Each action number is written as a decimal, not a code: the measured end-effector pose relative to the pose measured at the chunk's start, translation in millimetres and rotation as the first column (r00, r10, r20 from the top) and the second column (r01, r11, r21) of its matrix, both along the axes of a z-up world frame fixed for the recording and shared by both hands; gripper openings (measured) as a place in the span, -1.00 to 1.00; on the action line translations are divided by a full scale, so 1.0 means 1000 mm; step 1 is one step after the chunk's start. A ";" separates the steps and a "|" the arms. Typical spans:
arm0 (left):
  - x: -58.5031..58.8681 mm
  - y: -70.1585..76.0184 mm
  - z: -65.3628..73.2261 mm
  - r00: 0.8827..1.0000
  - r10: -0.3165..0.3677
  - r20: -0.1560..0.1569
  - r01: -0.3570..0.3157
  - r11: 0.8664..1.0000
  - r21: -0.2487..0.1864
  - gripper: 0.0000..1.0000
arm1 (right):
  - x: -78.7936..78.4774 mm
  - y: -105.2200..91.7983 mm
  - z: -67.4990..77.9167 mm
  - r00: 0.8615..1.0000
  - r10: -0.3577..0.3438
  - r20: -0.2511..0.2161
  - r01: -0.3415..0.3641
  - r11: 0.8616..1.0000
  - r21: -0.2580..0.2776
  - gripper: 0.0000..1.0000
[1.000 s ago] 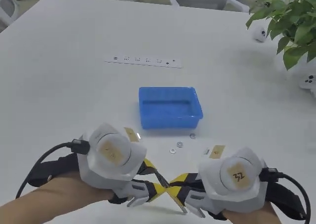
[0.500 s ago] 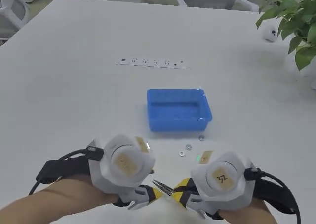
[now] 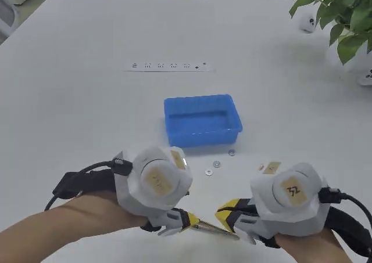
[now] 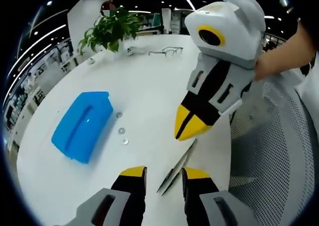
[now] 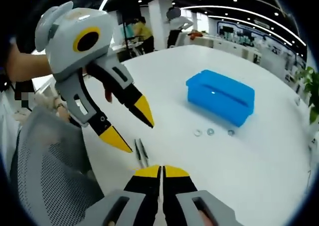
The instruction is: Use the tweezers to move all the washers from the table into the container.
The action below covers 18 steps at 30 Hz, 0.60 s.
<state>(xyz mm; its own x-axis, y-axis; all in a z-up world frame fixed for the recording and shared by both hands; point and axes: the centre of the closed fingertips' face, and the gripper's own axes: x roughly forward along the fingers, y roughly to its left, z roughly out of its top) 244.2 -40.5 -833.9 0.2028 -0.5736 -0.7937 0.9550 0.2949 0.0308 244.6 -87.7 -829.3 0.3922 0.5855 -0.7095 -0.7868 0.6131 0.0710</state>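
The metal tweezers (image 3: 213,229) lie flat on the white table (image 3: 87,118) near its front edge. My left gripper (image 4: 164,173) is open, and the tweezers (image 4: 175,168) lie between its yellow tips. My right gripper (image 5: 162,170) is shut on nothing, with the tweezers (image 5: 141,153) just left of its tips. In the head view the left gripper (image 3: 185,221) and right gripper (image 3: 229,212) face each other across the tweezers. Three washers (image 3: 217,164) lie in a row before the blue container (image 3: 202,121), also seen as washers (image 4: 121,130) and container (image 4: 82,126), washers (image 5: 210,131) and container (image 5: 222,96).
A white power strip (image 3: 168,66) lies beyond the container. A potted plant (image 3: 334,13) stands at the far right. A yellow label (image 3: 270,167) lies right of the washers. Glasses (image 4: 165,50) rest far off on the table. A mesh chair (image 5: 50,156) sits at the table's near edge.
The two grippers, crossed over each other a second ago, have drawn apart; the right one has moved to the right. The tweezers now lie in plain sight between them. The head camera has shifted.
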 end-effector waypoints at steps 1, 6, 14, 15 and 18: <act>-0.001 -0.006 0.000 1.000 -0.026 0.009 0.026 1.000 0.002 -0.54 | 0.002 -0.012 0.006 0.999 -0.050 0.010 0.050 0.999 0.000 -1.00; -0.008 -0.029 -0.009 0.996 -0.091 0.007 0.090 0.996 0.020 -0.71 | 0.002 -0.054 0.017 0.984 -0.174 0.048 0.177 0.983 -0.053 -1.00; -0.026 -0.048 -0.030 0.976 -0.218 -0.016 0.219 0.972 0.090 -0.75 | -0.003 -0.072 0.023 0.945 -0.326 0.028 0.325 0.945 0.038 -1.00; -0.026 -0.050 -0.031 0.975 -0.221 -0.019 0.222 0.971 0.091 -0.77 | -0.004 -0.072 0.022 0.945 -0.327 0.028 0.326 0.945 0.041 -1.00; -0.025 -0.058 -0.037 0.978 -0.206 -0.030 0.207 0.975 0.076 -0.85 | -0.003 -0.068 0.023 0.947 -0.319 0.042 0.317 0.947 0.040 -1.00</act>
<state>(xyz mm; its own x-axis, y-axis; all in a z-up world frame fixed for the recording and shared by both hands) 219.0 -98.4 -870.7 0.0688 -0.5376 -0.8404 0.9957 0.0889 0.0247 241.2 -156.0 -806.0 0.5942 0.4474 -0.6685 -0.5542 0.8300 0.0629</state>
